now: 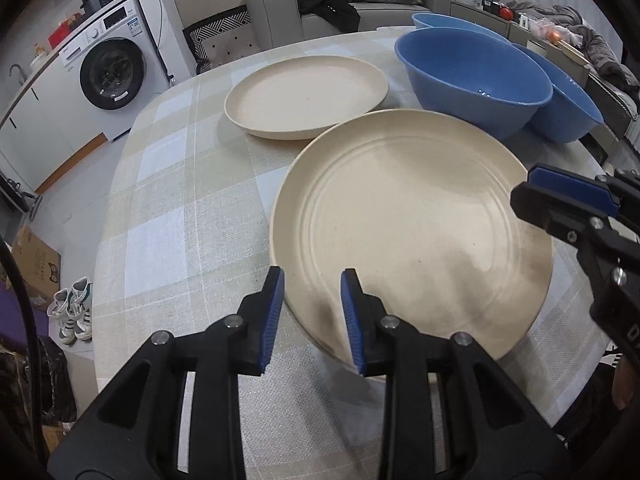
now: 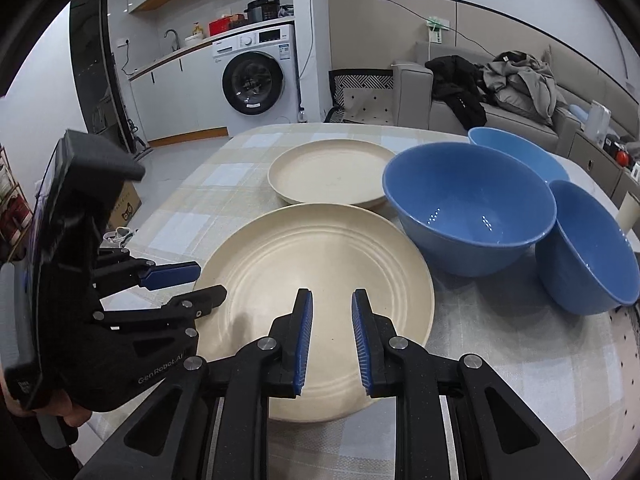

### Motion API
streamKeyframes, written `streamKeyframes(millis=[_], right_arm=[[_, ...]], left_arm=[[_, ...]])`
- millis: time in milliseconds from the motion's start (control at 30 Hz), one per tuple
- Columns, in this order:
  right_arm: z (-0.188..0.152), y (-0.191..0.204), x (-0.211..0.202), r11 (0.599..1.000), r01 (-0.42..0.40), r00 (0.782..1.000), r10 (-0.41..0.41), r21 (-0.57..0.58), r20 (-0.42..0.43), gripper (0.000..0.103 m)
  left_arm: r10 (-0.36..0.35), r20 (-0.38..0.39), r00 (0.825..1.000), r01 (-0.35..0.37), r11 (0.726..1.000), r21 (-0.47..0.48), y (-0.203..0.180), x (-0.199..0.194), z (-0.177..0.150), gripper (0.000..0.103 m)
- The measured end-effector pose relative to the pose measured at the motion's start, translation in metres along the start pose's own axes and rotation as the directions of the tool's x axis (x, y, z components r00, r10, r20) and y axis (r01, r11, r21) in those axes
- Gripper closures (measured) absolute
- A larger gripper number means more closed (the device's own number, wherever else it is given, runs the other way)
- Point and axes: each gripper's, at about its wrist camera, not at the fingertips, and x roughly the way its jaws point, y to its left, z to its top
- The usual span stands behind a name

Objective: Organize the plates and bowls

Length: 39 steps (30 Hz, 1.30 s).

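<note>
Well, starting at the left: my left gripper [image 1: 313, 280] hangs at the left rim of the near plate [image 1: 412, 216], a cream ridged one lying on the checked tabletop [image 1: 180, 200]. Its fingers stand only a little apart, with the rim in the gap between them. I cannot see the pads pressing on it, so I judge the plate is not gripped.

Behind it sits the far plate [image 1: 304, 96], the same cream, flat on the cloth and just apart from the near one.

My right gripper [image 2: 332, 296] hovers over the near plate's front part with its fingers drawn in as close as they go and nothing between them.

To the right are three blue bowls: a large bowl [image 2: 468, 200] close to the near plate, a rear bowl [image 2: 516, 148] behind it, and a tilted bowl [image 2: 588, 248] leaning against it.

The risks, as I see them:
- A shallow pinch on that thin rim could slip, and the plate would drop back and clatter.
- Lifting from one edge could swing the far side into the large bowl and nudge the leaning one loose.
- If my right fingers touch down on the plate, they would pin it against the lift.
</note>
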Motion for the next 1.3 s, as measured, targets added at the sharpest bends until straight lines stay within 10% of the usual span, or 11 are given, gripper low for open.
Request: streamKeyframes(millis=[200,367,733,1300], right_arm=[[-0.003,-0.017,0.006,0.998,0.001,1.000,0.000,0.063,-0.019,0.074],[-0.003,-0.022,0.001,0.997,-0.021,1.000,0.021,0.077,0.009,0.052],[0.020,-0.034,-0.013,0.993,-0.069,0.994,0.061,0.093,0.092,0.010],[0.110,-0.045,-0.025,0.995,-0.101,0.989,0.097,0.025,0.112,0.006]], left_arm=[[-0.045,0.015,0.999,0.046,0.998,-0.053,0.012,-0.003,0.001,0.073],[-0.086,0.062,0.994,0.094,0.986,-0.138,0.031,-0.014,0.004,0.036],[-0.095,0.128,0.987,0.128,0.949,-0.287,0.069,-0.025,0.014,0.001],[-0.019,0.141,0.990,0.074,0.917,-0.392,0.108,-0.039,0.078,0.001]])
